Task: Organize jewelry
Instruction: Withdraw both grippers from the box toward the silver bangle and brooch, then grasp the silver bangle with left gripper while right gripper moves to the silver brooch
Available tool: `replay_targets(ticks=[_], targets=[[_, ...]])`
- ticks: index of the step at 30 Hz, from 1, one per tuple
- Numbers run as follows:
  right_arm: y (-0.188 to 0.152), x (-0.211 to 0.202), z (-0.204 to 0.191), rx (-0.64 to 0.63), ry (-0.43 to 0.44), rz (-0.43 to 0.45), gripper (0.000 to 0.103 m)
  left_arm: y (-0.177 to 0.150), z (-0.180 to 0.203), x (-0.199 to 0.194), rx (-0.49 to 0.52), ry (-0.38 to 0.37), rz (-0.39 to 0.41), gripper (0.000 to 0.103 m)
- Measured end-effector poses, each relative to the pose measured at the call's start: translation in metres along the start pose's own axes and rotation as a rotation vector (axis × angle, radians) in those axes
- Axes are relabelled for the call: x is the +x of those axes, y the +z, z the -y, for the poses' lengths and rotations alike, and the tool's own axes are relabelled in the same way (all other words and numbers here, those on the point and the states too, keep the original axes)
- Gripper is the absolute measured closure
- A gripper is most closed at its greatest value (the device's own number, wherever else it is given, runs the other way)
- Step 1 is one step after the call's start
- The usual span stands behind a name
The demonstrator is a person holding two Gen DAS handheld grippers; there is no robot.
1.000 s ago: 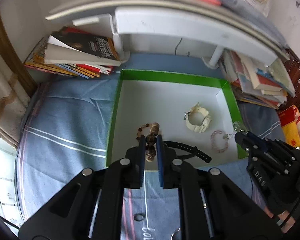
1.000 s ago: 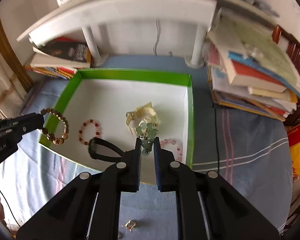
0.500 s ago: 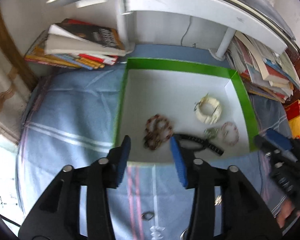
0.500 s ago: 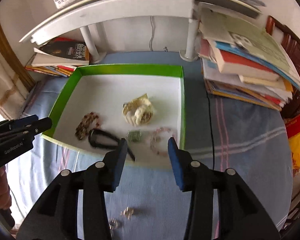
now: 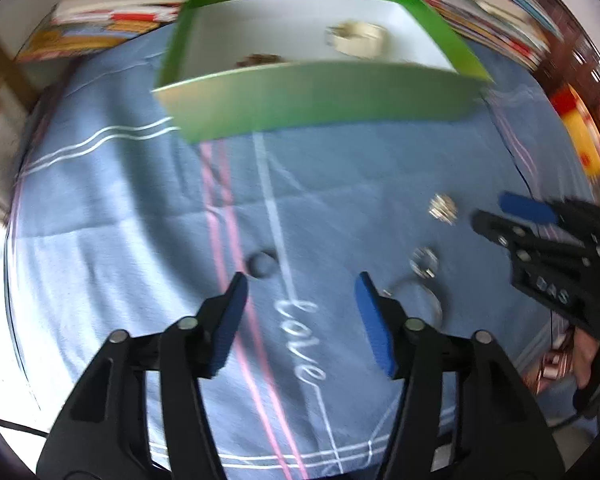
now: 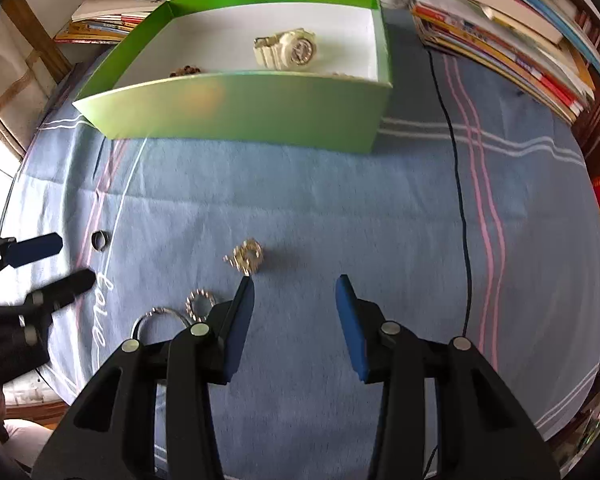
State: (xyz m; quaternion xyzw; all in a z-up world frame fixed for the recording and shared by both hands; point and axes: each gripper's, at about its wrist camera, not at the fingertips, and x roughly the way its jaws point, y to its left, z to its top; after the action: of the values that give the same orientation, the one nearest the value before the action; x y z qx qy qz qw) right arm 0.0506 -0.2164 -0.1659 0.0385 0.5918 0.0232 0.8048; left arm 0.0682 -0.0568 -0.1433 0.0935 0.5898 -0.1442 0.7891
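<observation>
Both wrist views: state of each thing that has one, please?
Left gripper: open, empty, jaws have just been opening.
Right gripper: open, empty.
Green box: lidless, upright on the cloth.
Watch: in the box.
Dark ring: on the cloth.
Sparkly ring: on the cloth, outside the box.
</observation>
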Motion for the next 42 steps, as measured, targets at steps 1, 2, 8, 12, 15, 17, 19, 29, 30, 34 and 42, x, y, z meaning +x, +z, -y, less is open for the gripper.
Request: replay_targets(ticks=[1,2,8,12,15,17,19,29,30,34,42], targets=[[-0.001,-0.001,0.0,0.005,-0.003,0.0,0.061,-0.003,0.007,0.0,0.025,-0.006,-0.001,0.038],[-0.004,-0.002,0.001,0.011,-0.008,0.001,0.061,-0.006,0.012,0.0,0.042,-0.012,-0.004,0.037],[-0.01,-0.006,0.005,0.031,-0.011,0.007,0.061,-0.024,0.041,0.015,0.151,0.019,-0.065,0.036],[-0.017,-0.01,0.008,0.042,0.0,0.01,0.061,-0.028,0.042,0.018,0.143,0.036,-0.075,0.034],[-0.02,-0.011,0.007,0.033,0.003,0.008,0.061,-0.028,0.037,0.023,0.132,0.056,-0.089,0.034],[-0.022,-0.011,0.007,0.035,0.005,0.007,0.061,-0.036,0.036,0.027,0.144,0.129,-0.092,0.034],[-0.023,-0.011,0.008,0.038,0.007,0.004,0.061,-0.04,0.033,0.03,0.163,0.211,-0.083,0.034],[-0.027,-0.011,-0.006,-0.012,0.049,-0.011,0.061,-0.043,-0.012,0.016,-0.029,0.196,-0.053,0.034],[-0.028,-0.009,-0.01,-0.026,0.051,-0.021,0.061,-0.042,-0.01,0.015,-0.023,0.183,-0.053,0.034],[-0.032,-0.003,-0.006,0.005,0.015,-0.045,0.061,-0.048,0.013,0.013,0.063,0.09,-0.059,0.032],[-0.04,-0.008,0.016,0.071,-0.029,-0.045,0.061,-0.062,0.053,0.011,0.208,0.005,-0.05,0.02]])
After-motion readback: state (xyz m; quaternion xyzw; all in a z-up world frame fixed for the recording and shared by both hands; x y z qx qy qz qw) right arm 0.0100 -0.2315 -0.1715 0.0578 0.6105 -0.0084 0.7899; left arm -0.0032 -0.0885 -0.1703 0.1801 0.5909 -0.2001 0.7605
